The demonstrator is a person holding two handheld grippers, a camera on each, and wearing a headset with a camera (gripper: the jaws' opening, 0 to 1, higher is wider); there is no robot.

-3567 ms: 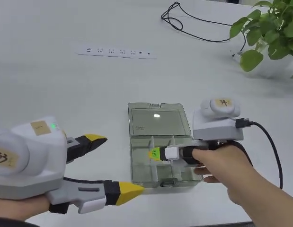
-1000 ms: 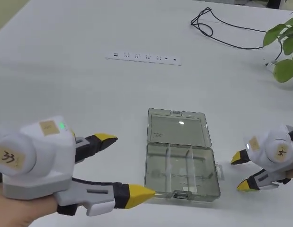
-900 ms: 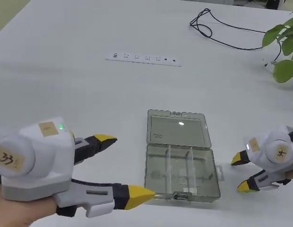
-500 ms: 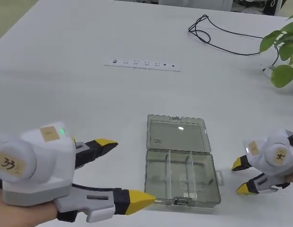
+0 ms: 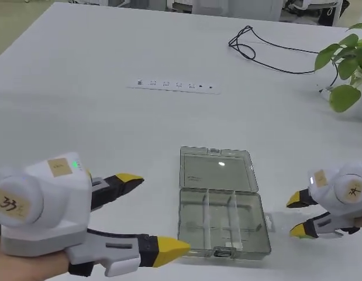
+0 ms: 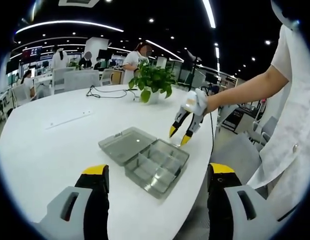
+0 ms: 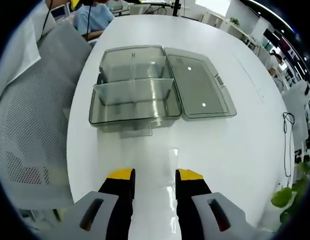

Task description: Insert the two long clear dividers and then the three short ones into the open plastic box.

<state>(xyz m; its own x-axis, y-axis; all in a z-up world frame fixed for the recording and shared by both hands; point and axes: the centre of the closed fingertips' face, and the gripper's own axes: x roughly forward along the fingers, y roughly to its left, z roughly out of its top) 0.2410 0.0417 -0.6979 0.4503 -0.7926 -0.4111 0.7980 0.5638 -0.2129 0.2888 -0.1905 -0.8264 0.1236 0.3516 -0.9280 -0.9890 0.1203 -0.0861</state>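
The left gripper [image 5: 150,213] is held above the desk's [image 5: 81,117] near edge, toward the left. Its yellow-tipped jaws are spread wide with nothing between them. They point toward the box [image 5: 192,234], which sits just to their right.

The right gripper [image 5: 296,215] is at the desk's right edge. Its jaws are slightly apart, gripping nothing, and point left at the box's right wall.

The box is smoky clear plastic and sits by the middle of the near edge, between the two grippers. Its lid [image 5: 216,170] is folded flat open on the side away from the person. Clear dividers [image 5: 205,213] stand upright in the base and split it into compartments. Two run from the hinge side to the front, and shorter cross pieces are too faint to count. A small clear piece [image 7: 137,131] lies flat on the desk just beside the box's right wall.

Farther out, a white power strip [image 5: 175,85] lies across the desk's middle. A black cable [image 5: 268,51] loops toward the far right corner, near a leafy plant [image 5: 344,64] at the right edge.
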